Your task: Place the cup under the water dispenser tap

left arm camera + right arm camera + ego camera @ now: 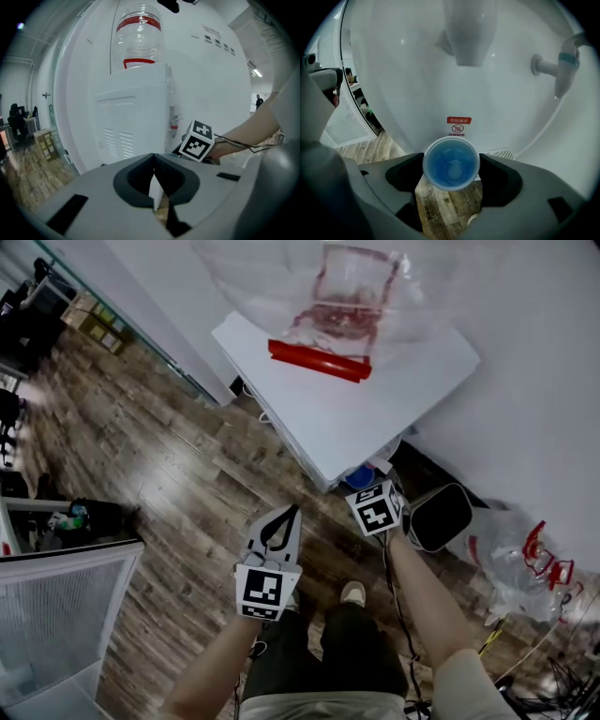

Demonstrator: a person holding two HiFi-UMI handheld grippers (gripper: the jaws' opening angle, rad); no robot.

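Gripping cup (pixel 450 163) nr illegible red label (pixel 459 123)

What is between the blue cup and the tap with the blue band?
Nothing is in the way. In the right gripper view, only the bare white front of the dispenser shows between the cup and that tap.
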